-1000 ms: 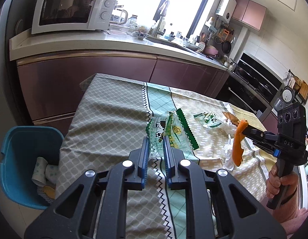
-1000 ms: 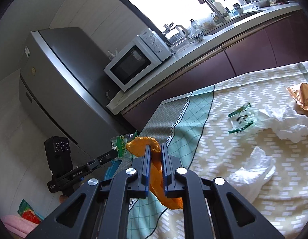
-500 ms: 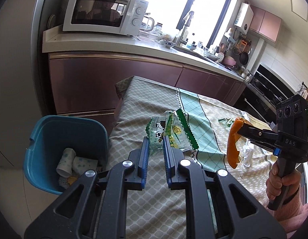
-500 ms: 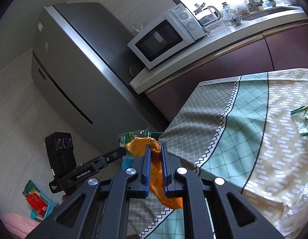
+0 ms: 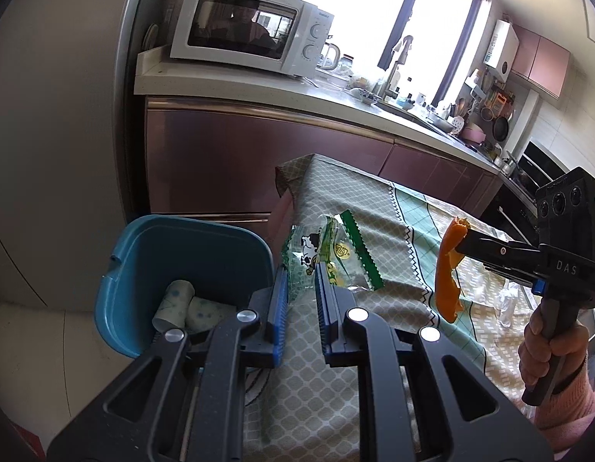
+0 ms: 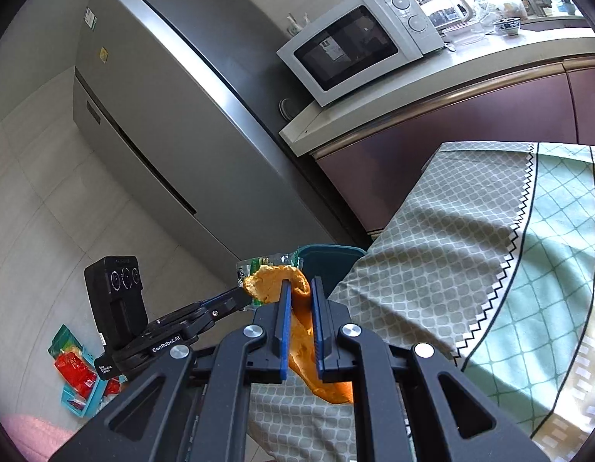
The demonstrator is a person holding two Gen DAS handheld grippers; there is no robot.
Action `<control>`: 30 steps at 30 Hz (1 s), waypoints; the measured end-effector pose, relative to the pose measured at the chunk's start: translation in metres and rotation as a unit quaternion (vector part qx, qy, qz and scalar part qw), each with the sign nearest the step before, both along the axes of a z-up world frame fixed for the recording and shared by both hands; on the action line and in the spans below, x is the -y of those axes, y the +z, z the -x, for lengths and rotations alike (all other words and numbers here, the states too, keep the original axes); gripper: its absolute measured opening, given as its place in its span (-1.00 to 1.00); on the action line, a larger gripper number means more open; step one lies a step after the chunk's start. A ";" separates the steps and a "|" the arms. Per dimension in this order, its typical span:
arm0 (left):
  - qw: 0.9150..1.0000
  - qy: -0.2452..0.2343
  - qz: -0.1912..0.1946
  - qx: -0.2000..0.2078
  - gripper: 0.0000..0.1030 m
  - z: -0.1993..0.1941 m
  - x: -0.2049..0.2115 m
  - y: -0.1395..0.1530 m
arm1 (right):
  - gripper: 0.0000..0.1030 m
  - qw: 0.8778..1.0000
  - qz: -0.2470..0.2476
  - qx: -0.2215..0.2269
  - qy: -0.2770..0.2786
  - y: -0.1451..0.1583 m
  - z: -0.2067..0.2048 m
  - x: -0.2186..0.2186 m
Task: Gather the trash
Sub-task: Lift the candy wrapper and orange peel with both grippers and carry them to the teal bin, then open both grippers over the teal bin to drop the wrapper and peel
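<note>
My left gripper (image 5: 299, 269) is shut on a clear green-edged plastic wrapper (image 5: 328, 254) with a cow print, held at the table's end beside the blue trash bin (image 5: 143, 254) on the floor. The bin holds paper cups (image 5: 174, 304). My right gripper (image 6: 299, 283) is shut on an orange peel (image 6: 297, 342), which hangs down. It shows in the left wrist view (image 5: 457, 238) with the peel (image 5: 445, 273) over the table, right of the wrapper. In the right wrist view the bin's rim (image 6: 332, 254) sits just beyond the peel, and the left gripper (image 6: 243, 296) is at the left.
The table has a green and beige patterned cloth (image 5: 336, 385). A purple cabinet run with a white microwave (image 5: 251, 34) stands behind. A steel fridge (image 6: 181, 115) stands left of the bin. Coloured packets (image 6: 77, 369) lie on the floor.
Both grippers have swung left toward the table's end and the bin, carrying the wrapper and the peel. The bin is now closer and larger in both views.
</note>
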State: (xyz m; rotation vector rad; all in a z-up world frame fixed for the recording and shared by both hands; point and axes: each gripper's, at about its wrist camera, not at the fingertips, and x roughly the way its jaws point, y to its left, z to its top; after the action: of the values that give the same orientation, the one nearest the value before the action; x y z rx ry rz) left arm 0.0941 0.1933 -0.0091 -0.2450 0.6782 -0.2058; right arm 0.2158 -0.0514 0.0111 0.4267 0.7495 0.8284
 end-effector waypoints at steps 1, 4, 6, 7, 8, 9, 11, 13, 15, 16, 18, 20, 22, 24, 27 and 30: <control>1.000 0.004 0.000 0.000 -0.72 0.000 -0.004 0.000 | -0.83 1.000 0.002 0.000 0.003 0.000 -0.002 -0.006; 1.000 0.017 -0.003 -0.001 -0.72 -0.001 -0.014 0.000 | -0.83 1.000 0.003 -0.002 0.013 0.001 -0.008 -0.019; 1.000 0.026 -0.004 -0.003 -0.72 -0.001 -0.023 -0.001 | -0.83 1.000 0.005 -0.001 0.018 0.001 -0.011 -0.027; 1.000 0.030 -0.005 -0.003 -0.72 -0.002 -0.026 -0.001 | -0.83 1.000 0.005 -0.002 0.021 0.001 -0.013 -0.031; 0.999 0.033 -0.005 -0.004 -0.72 -0.002 -0.029 -0.002 | -0.83 1.000 0.005 -0.003 0.024 0.002 -0.014 -0.035; 0.999 0.037 -0.006 -0.005 -0.72 -0.003 -0.032 -0.003 | -0.83 1.000 0.005 -0.004 0.026 0.002 -0.016 -0.039; 0.999 0.044 -0.006 -0.009 -0.72 -0.004 -0.038 -0.006 | -0.83 1.000 0.007 -0.006 0.030 0.002 -0.021 -0.047; 0.999 0.049 -0.007 -0.013 -0.72 -0.005 -0.042 -0.008 | -0.83 0.999 0.008 -0.008 0.033 0.001 -0.024 -0.054; 0.998 0.054 -0.007 -0.017 -0.72 -0.006 -0.047 -0.011 | -0.83 0.999 0.010 -0.009 0.037 0.001 -0.027 -0.061; 0.998 0.056 -0.007 -0.020 -0.72 -0.006 -0.049 -0.013 | -0.83 0.999 0.011 -0.009 0.039 0.001 -0.029 -0.065; 0.998 0.060 -0.006 -0.024 -0.72 -0.007 -0.053 -0.017 | -0.83 0.999 0.013 -0.012 0.043 0.001 -0.034 -0.073; 0.998 0.063 -0.004 -0.029 -0.72 -0.009 -0.056 -0.021 | -0.83 0.999 0.016 -0.012 0.046 0.000 -0.037 -0.082; 0.997 0.066 -0.004 -0.034 -0.72 -0.010 -0.058 -0.024 | -0.83 0.998 0.019 -0.013 0.050 -0.003 -0.041 -0.091; 0.997 0.069 -0.004 -0.039 -0.72 -0.012 -0.059 -0.029 | -0.83 0.998 0.022 -0.016 0.052 -0.007 -0.044 -0.098; 0.996 0.072 -0.004 -0.046 -0.72 -0.014 -0.061 -0.035 | -0.83 0.998 0.027 -0.021 0.055 -0.014 -0.048 -0.108; 0.996 0.074 -0.003 -0.055 -0.71 -0.017 -0.063 -0.042 | -0.83 0.997 0.033 -0.028 0.057 -0.021 -0.052 -0.116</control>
State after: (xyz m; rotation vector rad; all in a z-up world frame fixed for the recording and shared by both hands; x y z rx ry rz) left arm 0.1106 0.2565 -0.0515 -0.3007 0.7655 -0.0490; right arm 0.2673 0.0648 -0.0103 0.3514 0.8570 0.8987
